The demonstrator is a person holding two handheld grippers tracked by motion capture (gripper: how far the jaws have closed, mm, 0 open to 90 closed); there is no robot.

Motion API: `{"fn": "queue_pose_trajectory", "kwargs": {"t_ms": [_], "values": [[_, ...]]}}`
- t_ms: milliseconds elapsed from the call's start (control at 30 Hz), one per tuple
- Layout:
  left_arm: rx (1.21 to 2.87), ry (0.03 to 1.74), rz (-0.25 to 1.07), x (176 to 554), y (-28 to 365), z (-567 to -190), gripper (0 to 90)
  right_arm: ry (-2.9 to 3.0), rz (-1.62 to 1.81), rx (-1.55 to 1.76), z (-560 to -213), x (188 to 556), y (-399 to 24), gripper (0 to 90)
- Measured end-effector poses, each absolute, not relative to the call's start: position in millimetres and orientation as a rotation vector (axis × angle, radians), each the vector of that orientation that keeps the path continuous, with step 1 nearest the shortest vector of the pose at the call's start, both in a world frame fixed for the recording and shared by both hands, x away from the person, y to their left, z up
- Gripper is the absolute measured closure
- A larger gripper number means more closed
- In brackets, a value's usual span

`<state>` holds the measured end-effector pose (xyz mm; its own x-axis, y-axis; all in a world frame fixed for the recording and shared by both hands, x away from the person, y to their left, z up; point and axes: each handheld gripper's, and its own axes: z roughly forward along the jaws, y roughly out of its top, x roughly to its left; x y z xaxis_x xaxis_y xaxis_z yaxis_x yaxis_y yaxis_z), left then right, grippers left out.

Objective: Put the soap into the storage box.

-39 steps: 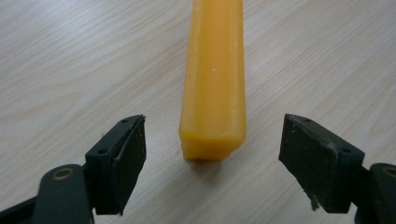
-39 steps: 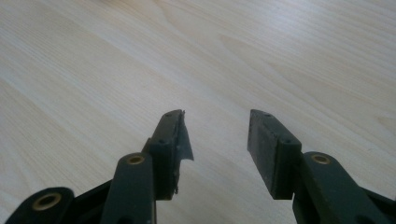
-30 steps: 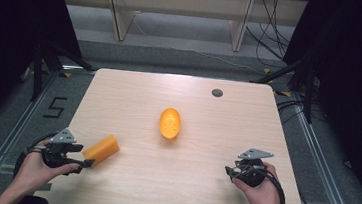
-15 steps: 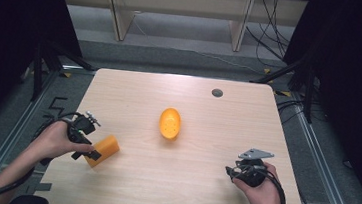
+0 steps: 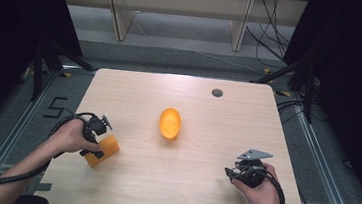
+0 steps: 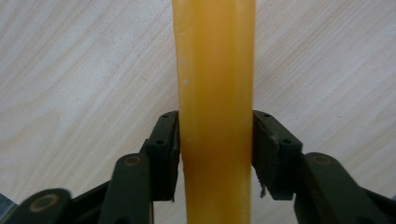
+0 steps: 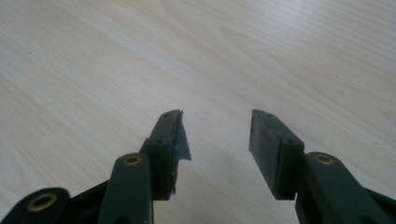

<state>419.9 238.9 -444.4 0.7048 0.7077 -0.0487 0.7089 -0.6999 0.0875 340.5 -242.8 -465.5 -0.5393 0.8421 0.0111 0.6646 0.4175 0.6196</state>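
Observation:
An orange block (image 5: 102, 150) lies near the table's left front, and my left gripper (image 5: 95, 144) is shut on it from above. In the left gripper view the block (image 6: 215, 93) runs upright between the two black jaws, whose pads press its sides, with wood beneath. An orange oval piece with small holes (image 5: 170, 122) rests at the table's middle, apart from both grippers. My right gripper (image 5: 232, 174) is held low over the front right of the table. Its jaws stand apart in the right gripper view (image 7: 215, 128) with bare wood between them.
The light wooden table (image 5: 228, 116) has a small dark round hole (image 5: 217, 92) near its far edge. Dark frame rails run along both sides, and cables lie on the floor beyond. Wooden furniture legs stand behind the table.
My left hand has turned over and tipped down, so its gripper now points at the table with the orange block in it. The block has shifted slightly. The right gripper has stayed put.

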Motion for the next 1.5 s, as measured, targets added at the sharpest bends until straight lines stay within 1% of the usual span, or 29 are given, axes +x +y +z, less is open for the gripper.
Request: {"fn": "queue_pose_trajectory", "kwargs": {"t_ms": [67, 200, 300, 400, 467, 633, 700, 833, 867, 933, 967, 1033, 1067, 1167, 1400, 1500], "values": [[2.836, 1.144, -0.03, 421.4, 238.3, -447.2, 58.1, 2.375, 0.832, 1.305, -465.8, 340.5, -243.1, 54.4], [2.847, 1.161, -0.011, 422.5, 237.8, -446.1, 60.4, 2.377, 0.832, 1.306, -465.9, 340.5, -242.7, 54.4], [2.834, 1.156, 0.006, 421.1, 237.6, -446.8, 60.7, 2.376, 0.831, 1.285, -466.6, 340.7, -242.5, 54.4], [2.862, 1.107, 0.001, 421.0, 238.1, -445.6, 60.7, 2.375, 0.829, 1.279, -467.1, 340.9, -242.4, 54.4], [2.841, 1.103, 0.012, 421.4, 238.5, -445.6, 60.8, 2.377, 0.828, 1.301, -466.3, 340.6, -241.9, 54.4], [2.736, 1.212, -0.014, 420.8, 231.9, -436.5, 60.8, 2.377, 0.829, 1.306, -466.8, 340.9, -242.2, 54.4], [2.677, 1.289, -0.02, 419.9, 226.1, -432.1, 60.8, 2.377, 0.828, 1.307, -467.0, 341.0, -241.9, 54.3], [2.621, 1.37, -0.032, 425.9, 217.8, -422.4, 60.8, 2.377, 0.828, 1.304, -466.4, 340.4, -241.9, 54.4], [2.613, 1.398, -0.047, 427.8, 215.8, -419.9, 60.8, 2.374, 0.824, 1.293, -467.1, 340.6, -242.7, 54.4], [2.606, 1.418, -0.048, 431.5, 212.2, -417.2, 60.8, 2.373, 0.826, 1.305, -466.9, 340.3, -242.5, 54.3], [2.623, 1.401, -0.05, 434.6, 210.3, -416.0, 60.8, 2.374, 0.83, 1.316, -466.5, 340.1, -242.2, 54.3], [2.604, 1.439, -0.046, 436.0, 204.2, -414.2, 60.8, 2.377, 0.827, 1.289, -467.2, 341.0, -243.0, 54.3], [2.561, 1.532, -0.072, 434.6, 197.4, -411.4, 60.8, 2.377, 0.828, 1.287, -467.1, 341.1, -242.9, 54.4], [2.534, 1.572, -0.083, 437.9, 185.6, -407.6, 60.8, 2.378, 0.828, 1.287, -467.1, 341.0, -242.6, 54.4], [2.525, 1.607, -0.066, 448.6, 161.0, -398.8, 60.8, 2.377, 0.83, 1.3, -466.4, 340.5, -242.5, 54.4], [2.527, 1.608, -0.088, 453.3, 153.0, -395.9, 60.8, 2.378, 0.829, 1.28, -467.1, 341.1, -243.0, 54.4]]}}
